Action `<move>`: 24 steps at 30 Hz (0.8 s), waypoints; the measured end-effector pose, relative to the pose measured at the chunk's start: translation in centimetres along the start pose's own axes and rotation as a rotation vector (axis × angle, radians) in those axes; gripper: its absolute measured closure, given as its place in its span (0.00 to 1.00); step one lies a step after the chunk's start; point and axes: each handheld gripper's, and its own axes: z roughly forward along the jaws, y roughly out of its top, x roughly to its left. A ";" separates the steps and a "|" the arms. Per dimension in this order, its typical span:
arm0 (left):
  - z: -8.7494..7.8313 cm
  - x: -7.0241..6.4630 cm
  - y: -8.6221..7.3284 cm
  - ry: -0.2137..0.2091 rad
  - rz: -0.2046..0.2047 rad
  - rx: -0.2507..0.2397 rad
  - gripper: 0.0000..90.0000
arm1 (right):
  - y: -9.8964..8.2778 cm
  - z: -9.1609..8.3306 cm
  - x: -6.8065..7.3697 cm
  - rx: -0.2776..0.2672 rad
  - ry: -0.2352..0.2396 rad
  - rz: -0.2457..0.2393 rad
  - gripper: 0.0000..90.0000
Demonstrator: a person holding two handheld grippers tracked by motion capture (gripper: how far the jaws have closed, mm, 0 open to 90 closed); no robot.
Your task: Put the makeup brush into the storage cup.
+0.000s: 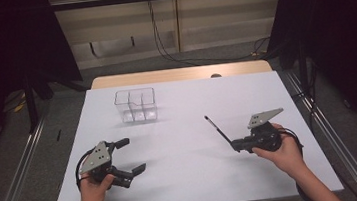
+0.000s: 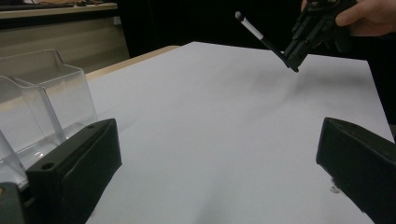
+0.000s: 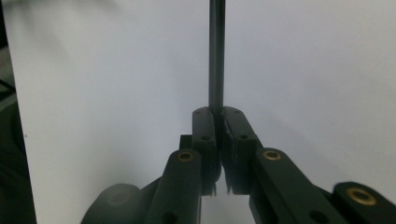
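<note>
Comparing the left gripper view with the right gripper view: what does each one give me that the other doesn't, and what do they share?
Left gripper view alone: the clear plastic organizer beside its own wide-open left claw, the right claw seen from outside with the hand holding it, and the pen's pale tip.

Right gripper view alone: a close look at its jaws shut on the pen, which points straight out ahead.

Both: the pen and the white table.

Table (image 1: pixel 185 180) mostly bare btwn claws; clear organizer (image 1: pixel 136 106) blocks far left.
</note>
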 end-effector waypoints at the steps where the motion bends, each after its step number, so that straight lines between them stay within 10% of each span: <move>1: 0.0 0.0 0.0 -0.001 -0.001 0.000 0.00 | -0.1 -0.1 0.0 -0.027 -0.005 0.004 0.94; 24: 0.0 0.2 -0.1 -0.001 -0.015 -0.010 0.00 | -0.2 -0.6 0.7 -0.364 0.004 0.018 0.94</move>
